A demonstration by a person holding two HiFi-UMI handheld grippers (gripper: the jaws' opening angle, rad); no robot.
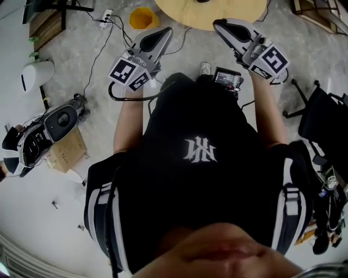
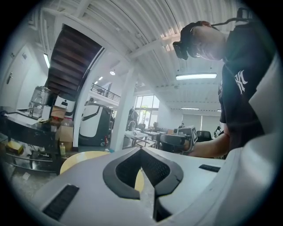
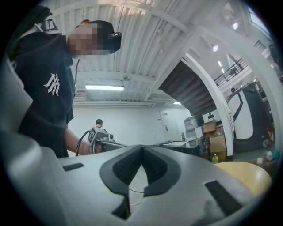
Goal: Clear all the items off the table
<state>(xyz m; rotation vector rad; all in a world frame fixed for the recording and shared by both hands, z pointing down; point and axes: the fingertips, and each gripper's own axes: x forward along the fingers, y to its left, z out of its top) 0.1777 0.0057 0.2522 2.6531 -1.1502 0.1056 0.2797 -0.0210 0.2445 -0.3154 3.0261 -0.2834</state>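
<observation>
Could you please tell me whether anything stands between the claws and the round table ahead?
Nothing visible does. The left claw and right claw, both shut and empty, point at the near edge of the round table, with only open space between.

An open-plan lab workspace is showing: a ribbed white ceiling (image 2: 132,26) and strip light (image 2: 201,76) are hanging over distant desks (image 2: 146,134), a dark staircase (image 2: 73,62) is rising at ten o'clock, and cables (image 1: 118,30) are trailing across the grey floor (image 1: 304,49) at eleven o'clock.
</observation>
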